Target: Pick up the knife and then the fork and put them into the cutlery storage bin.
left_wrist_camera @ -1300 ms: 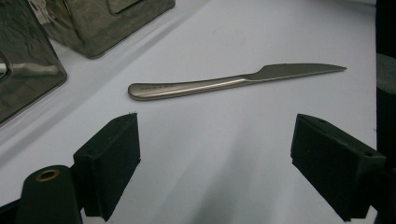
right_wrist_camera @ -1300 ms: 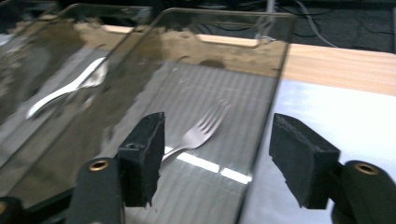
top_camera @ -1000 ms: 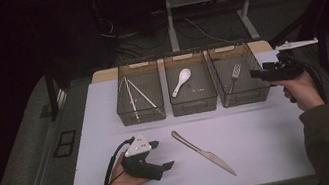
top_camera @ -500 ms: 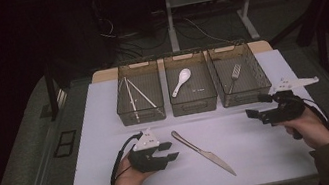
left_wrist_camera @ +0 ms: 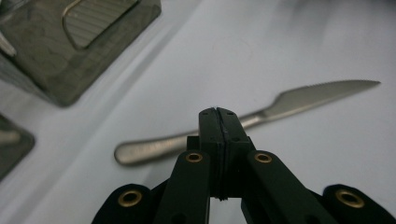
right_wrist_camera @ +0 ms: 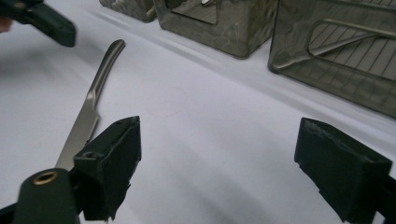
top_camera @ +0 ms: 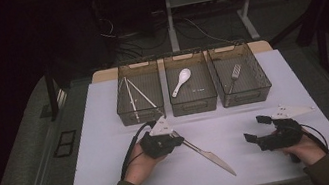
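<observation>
Resting flat on the white worktop (top_camera: 108,132), a table knife (top_camera: 206,153) lies diagonally between the two hands, handle toward the bins, serrated blade tip toward the near edge. Left tool (top_camera: 176,140) sits right at the knife's handle end; its jaws have just been closing and are now pressed together with nothing between them. In the left gripper view the knife (left_wrist_camera: 243,122) passes just beyond the closed tips (left_wrist_camera: 218,114), apparently not touching, though the angle makes that hard to judge. Right tool (top_camera: 258,128) hovers well apart from the knife, over bare worktop, jaws spread wide and just been opening further, empty. In the right gripper view the knife (right_wrist_camera: 93,95) lies to the left of the gap. Three clear bins stand in a row behind: left bin (top_camera: 126,116) holds chopsticks (top_camera: 131,94), middle bin (top_camera: 195,106) a white spoon (top_camera: 181,80), right bin (top_camera: 249,96) a fork (top_camera: 234,73).
</observation>
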Demonstrator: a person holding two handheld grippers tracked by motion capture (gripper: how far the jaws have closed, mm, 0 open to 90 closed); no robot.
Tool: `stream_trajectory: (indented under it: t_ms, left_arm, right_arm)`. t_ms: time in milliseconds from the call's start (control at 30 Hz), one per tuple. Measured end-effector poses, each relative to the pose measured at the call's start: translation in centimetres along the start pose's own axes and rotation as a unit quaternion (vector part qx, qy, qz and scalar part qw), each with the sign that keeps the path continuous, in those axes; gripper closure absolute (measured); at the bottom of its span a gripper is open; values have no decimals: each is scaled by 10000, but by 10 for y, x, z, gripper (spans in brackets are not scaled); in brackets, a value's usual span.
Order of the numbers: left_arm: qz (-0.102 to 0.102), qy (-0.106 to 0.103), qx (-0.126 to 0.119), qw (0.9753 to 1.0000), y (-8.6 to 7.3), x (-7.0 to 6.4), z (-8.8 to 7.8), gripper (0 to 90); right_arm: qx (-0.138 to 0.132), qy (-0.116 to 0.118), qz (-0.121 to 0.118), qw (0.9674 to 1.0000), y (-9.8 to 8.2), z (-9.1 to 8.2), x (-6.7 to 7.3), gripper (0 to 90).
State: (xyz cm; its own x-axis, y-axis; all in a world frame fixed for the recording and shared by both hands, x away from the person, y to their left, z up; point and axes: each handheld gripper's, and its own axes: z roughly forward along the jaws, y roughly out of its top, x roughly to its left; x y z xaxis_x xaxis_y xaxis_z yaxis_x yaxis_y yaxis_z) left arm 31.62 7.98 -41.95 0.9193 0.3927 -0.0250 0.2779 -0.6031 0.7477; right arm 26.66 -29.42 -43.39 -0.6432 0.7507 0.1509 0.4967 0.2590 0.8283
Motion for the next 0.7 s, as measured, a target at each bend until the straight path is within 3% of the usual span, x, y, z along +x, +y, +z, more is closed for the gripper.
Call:
stream_trajectory:
  t_ms: [167,267,367,467,500,700]
  left_arm:
    - [211,162,224,9994,13,10,22,891]
    - [217,123,294,9993,14,18,35,891]
    - [218,164,537,9982,11,21,41,892]
    - [204,83,700,9973,7,24,41,892]
    - [53,59,623,9980,6,22,41,892]
    - [214,-85,742,9970,6,18,31,893]
  right_arm:
    - [-31,71,24,10000,-7,-4,6,147]
    - [-69,67,49,9999,-9,-7,7,148]
    - [-138,40,100,9998,-9,-9,5,148]
    - [-143,42,120,9998,-9,-9,4,148]
    - [-147,43,127,9998,-9,-9,4,148]
    - [-185,38,94,9998,-8,-10,4,148]
